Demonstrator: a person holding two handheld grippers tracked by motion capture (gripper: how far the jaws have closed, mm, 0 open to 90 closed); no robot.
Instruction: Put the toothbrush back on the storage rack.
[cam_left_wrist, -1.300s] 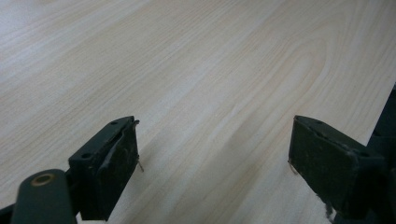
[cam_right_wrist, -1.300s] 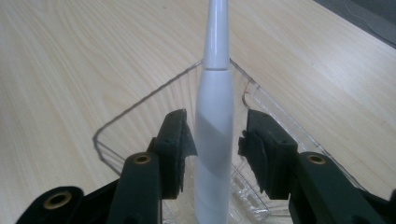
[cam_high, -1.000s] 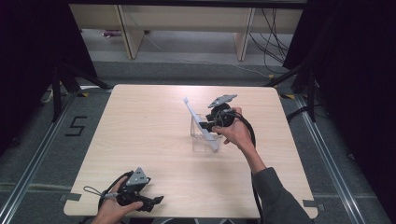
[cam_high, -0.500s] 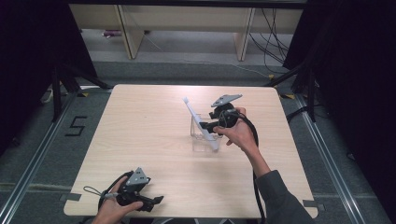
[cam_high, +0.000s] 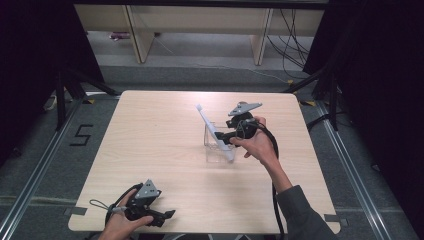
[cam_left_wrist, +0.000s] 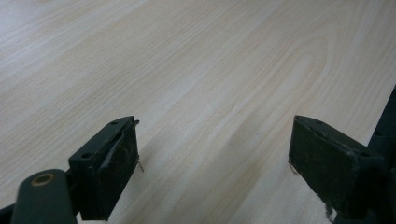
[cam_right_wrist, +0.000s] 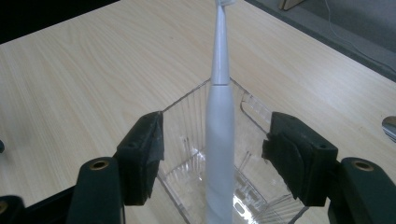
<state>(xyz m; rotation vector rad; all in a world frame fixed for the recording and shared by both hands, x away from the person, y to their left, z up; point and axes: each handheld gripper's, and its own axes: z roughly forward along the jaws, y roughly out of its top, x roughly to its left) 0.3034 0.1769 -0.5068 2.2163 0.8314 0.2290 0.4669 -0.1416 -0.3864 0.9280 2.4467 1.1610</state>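
A white electric toothbrush (cam_high: 214, 131) stands tilted in a clear plastic cup (cam_high: 218, 148) near the table's middle, its head leaning up and to the far left. My right gripper (cam_high: 225, 138) is open just beside the cup. In the right gripper view the toothbrush (cam_right_wrist: 218, 116) rises between the two jaws without touching them, and the clear cup (cam_right_wrist: 187, 121) sits just beyond the open right gripper (cam_right_wrist: 212, 154). My left gripper (cam_high: 167, 215) rests low at the table's near left edge, open. In the left gripper view the left gripper (cam_left_wrist: 215, 154) has only bare wood between its jaws.
The light wooden table (cam_high: 150, 135) has open surface around the cup. Cables trail from both grippers. Beyond the far edge are a grey floor, wooden shelf legs (cam_high: 137, 40) and loose cables. Dark curtains flank both sides.
My right gripper has drawn back slightly toward the near side of the cup. The toothbrush stays leaning in the cup. The left gripper has not moved.
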